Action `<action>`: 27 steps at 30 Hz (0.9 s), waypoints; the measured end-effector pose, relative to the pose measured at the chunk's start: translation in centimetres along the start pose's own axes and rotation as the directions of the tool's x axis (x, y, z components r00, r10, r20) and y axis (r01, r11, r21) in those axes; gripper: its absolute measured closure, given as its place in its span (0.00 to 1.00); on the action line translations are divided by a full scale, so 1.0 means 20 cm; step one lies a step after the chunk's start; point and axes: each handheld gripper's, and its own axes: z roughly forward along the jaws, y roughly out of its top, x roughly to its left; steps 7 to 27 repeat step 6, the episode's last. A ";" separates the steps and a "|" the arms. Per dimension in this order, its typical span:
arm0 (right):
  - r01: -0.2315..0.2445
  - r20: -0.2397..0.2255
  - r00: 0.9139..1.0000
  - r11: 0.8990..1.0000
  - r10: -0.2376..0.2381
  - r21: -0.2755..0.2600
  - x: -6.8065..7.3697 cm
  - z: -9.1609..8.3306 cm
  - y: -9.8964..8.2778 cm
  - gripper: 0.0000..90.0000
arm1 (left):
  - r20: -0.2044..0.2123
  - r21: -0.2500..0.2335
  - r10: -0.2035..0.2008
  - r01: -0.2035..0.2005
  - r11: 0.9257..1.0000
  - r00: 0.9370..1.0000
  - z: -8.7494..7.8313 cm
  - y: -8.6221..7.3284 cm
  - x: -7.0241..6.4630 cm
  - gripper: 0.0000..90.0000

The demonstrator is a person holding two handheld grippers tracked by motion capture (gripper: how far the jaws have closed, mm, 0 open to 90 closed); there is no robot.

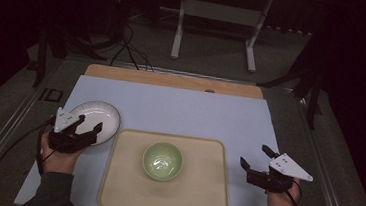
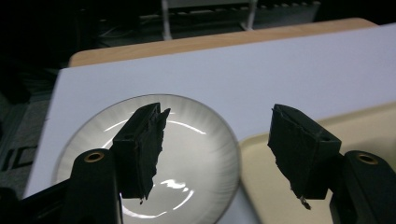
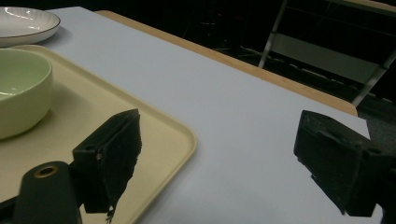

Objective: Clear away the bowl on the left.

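Observation:
A white ribbed plate [image 1: 95, 118] lies on the pale mat, left of a beige tray [image 1: 204, 185]. In the middle of the tray stands a light green bowl [image 1: 163, 160]. My left gripper [image 1: 90, 123] hovers open at the plate's near right rim. In the left gripper view one jaw is over the plate [image 2: 187, 158] and the other over the tray's corner [image 2: 261, 186], with nothing held by the gripper [image 2: 219, 114]. My right gripper [image 1: 254, 156] stands open over the mat, right of the tray. The right gripper view shows the gripper [image 3: 222, 119], tray [image 3: 93, 116], bowl [image 3: 18, 88] and plate [image 3: 23, 21].
The pale mat [image 1: 185, 108] covers most of the table, with a strip of wood [image 1: 173, 79] along the far edge. Beyond the table stands a white desk frame [image 1: 215, 30], and cables [image 1: 128, 48] run over the floor. Metal rails border the table's sides.

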 end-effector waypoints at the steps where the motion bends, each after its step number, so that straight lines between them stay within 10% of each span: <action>1: -0.002 0.000 1.000 1.000 0.002 0.000 0.00 0.00 0.00 0.16 | -0.009 -0.010 -0.007 0.007 1.000 1.000 -0.01 -0.01 0.01 0.40; 27: 0.000 0.003 1.000 1.000 0.000 0.004 0.00 0.00 0.00 0.16 | -0.050 -0.030 -0.030 0.028 0.999 0.998 -0.02 -0.03 0.05 0.40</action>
